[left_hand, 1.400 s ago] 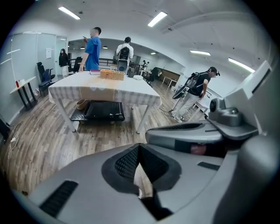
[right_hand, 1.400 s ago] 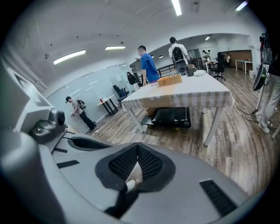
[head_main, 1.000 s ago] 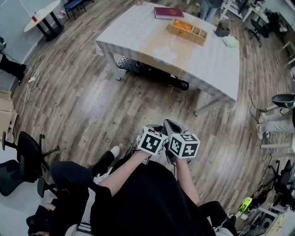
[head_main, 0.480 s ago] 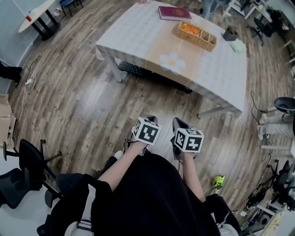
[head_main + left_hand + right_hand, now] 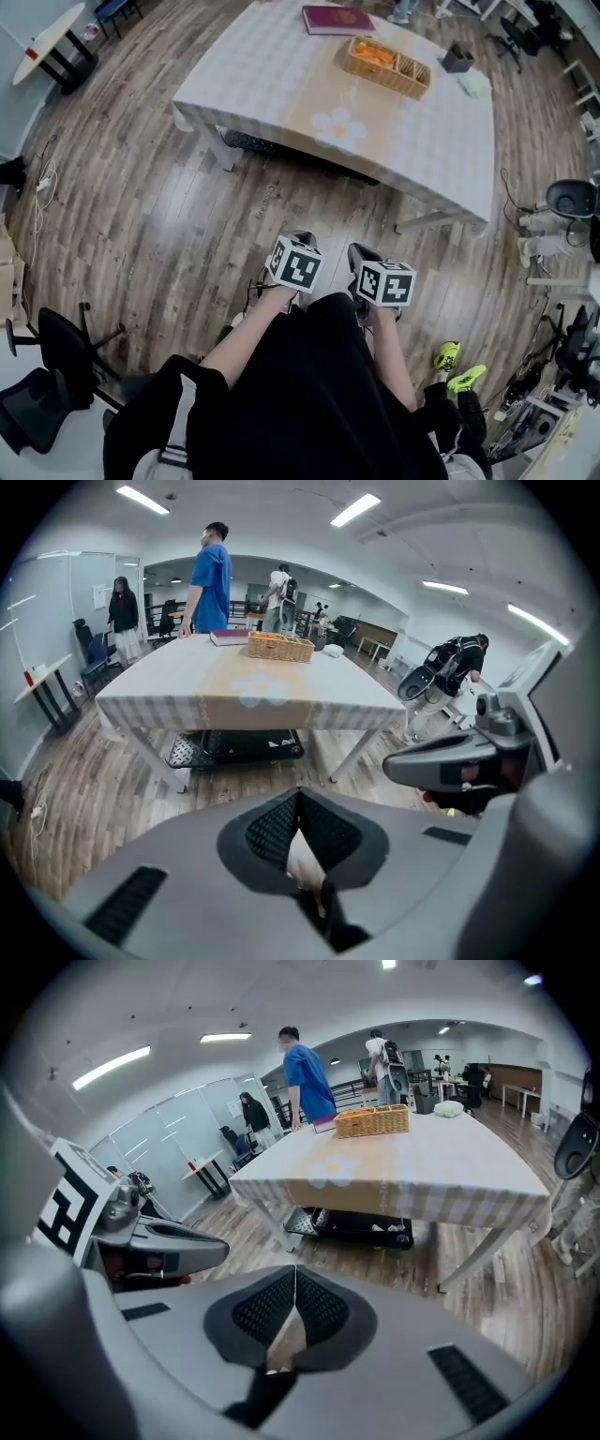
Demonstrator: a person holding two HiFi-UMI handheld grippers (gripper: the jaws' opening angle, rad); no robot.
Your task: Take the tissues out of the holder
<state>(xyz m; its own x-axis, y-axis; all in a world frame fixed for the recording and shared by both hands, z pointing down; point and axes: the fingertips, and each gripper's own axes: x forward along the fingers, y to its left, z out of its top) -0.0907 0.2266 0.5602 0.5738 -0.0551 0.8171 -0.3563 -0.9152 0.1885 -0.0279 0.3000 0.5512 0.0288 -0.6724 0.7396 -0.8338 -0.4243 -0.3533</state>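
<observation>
A small dark holder [image 5: 457,58] stands at the far right of the cloth-covered table [image 5: 272,80], with a pale green wad [image 5: 474,84] beside it. The same holder [image 5: 424,1103] and wad [image 5: 450,1108] show small and far off in the right gripper view. Both grippers hang over the wooden floor, well short of the table's near edge. My left gripper [image 5: 302,240] is shut with nothing between its pads, its tips meeting [image 5: 299,797]. My right gripper [image 5: 361,251] is likewise shut and empty [image 5: 295,1275].
A wicker basket [image 5: 386,64] and a red book [image 5: 337,19] lie on the table. A black rack [image 5: 234,745] sits on the floor under it. A person in a blue shirt [image 5: 211,578] stands at the far side. Black chairs [image 5: 42,352] are at the left, white equipment [image 5: 562,202] at the right.
Both grippers have moved forward toward the table and spread apart from touching cubes to a clear gap. Both stay shut. Green shoes have come into view at the lower right.
</observation>
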